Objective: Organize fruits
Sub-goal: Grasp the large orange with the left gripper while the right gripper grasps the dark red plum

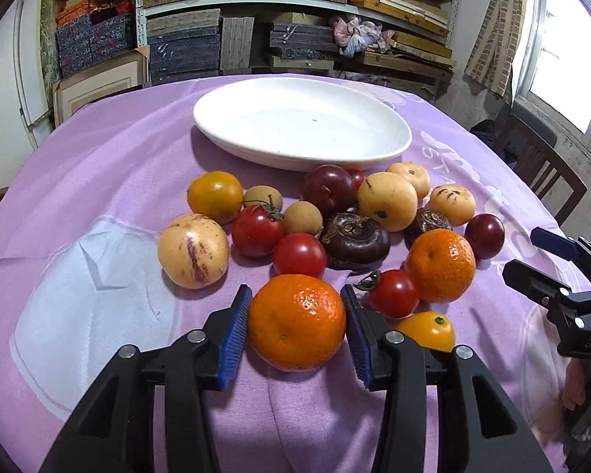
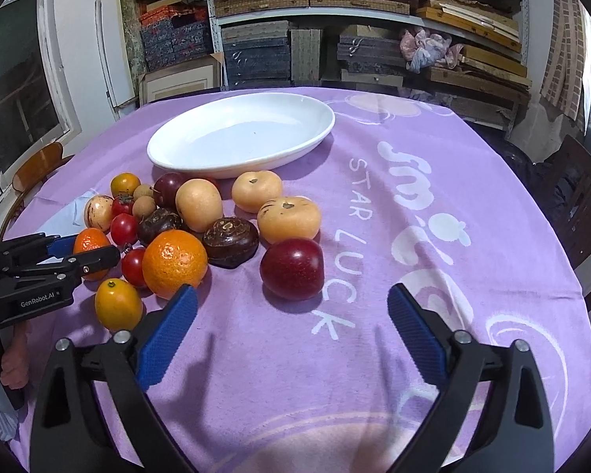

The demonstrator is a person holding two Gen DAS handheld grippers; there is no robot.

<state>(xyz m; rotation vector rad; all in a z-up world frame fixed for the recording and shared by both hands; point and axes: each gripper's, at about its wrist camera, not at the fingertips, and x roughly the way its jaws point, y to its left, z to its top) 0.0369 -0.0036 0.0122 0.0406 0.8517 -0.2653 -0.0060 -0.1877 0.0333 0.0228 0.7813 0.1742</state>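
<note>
A lilac tablecloth (image 2: 433,354) printed with white lettering covers the round table, and at twelve o'clock on it sits the one container here, a white oval dish (image 1: 301,155), with no fruit in it, only a dark speck on its floor. All the fruit lies loose on the cloth just on the near side of the dish.

Largest of the heap is a pale, purple-streaked pepino melon (image 1: 193,251) at nine o'clock. Next comes a mandarin (image 1: 296,321) at six o'clock, standing on the cloth between the blue pads of the left gripper (image 1: 296,329); the pads lie right against its sides, clenched on it. A second mandarin (image 1: 441,265) lies at four o'clock of the heap. A tan pear-like fruit (image 1: 387,201) and a dark red plum (image 1: 329,189) lie nearest the dish, a brown water chestnut (image 1: 354,241) at the centre. Cherry tomatoes (image 1: 299,255) and a small yellow tomato (image 1: 427,330) fill the gaps.

The right gripper (image 2: 291,331) hovers at five o'clock, its fingers released and wide apart over bare cloth, a red plum (image 2: 292,269) just beyond them.
</note>
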